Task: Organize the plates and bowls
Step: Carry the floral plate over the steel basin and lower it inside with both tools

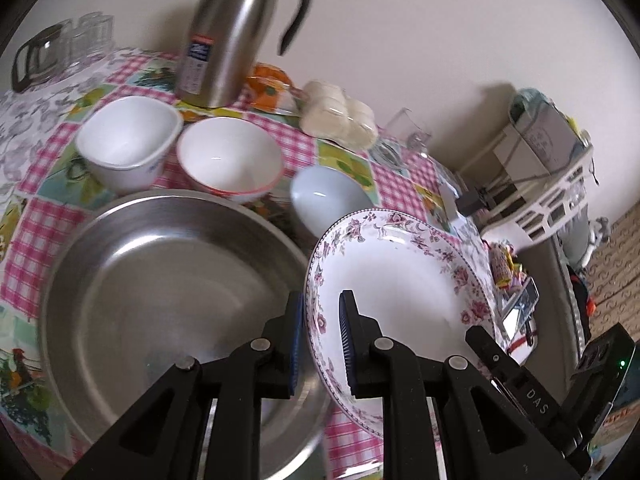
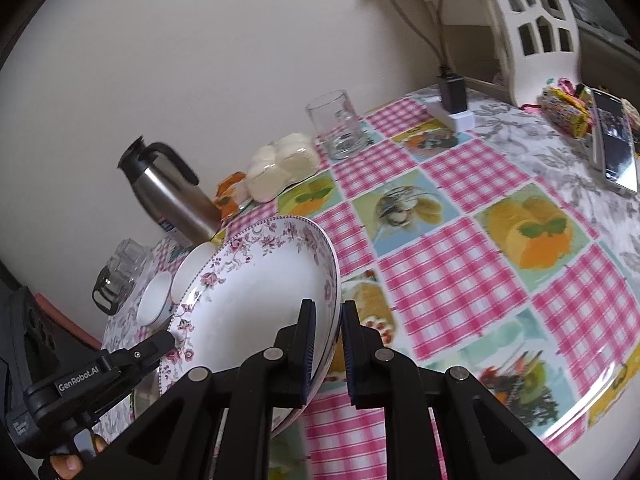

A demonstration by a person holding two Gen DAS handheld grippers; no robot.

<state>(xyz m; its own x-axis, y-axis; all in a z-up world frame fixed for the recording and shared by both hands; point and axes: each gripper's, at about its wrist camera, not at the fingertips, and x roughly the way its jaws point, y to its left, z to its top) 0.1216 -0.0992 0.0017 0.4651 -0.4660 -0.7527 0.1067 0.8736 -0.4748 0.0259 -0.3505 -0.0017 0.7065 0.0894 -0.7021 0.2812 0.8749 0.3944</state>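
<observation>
Left claw (image 1: 320,320), marked "GenRobot.AI", and right claw (image 2: 326,330) each pinch the floral plate's (image 1: 400,280) rim

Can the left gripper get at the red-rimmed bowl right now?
Probably not as things stand. The left gripper is shut on the rim of the floral plate, shared with the right gripper. The red-rimmed bowl sits uncovered beyond the steel pan; the plate must go first.
</observation>
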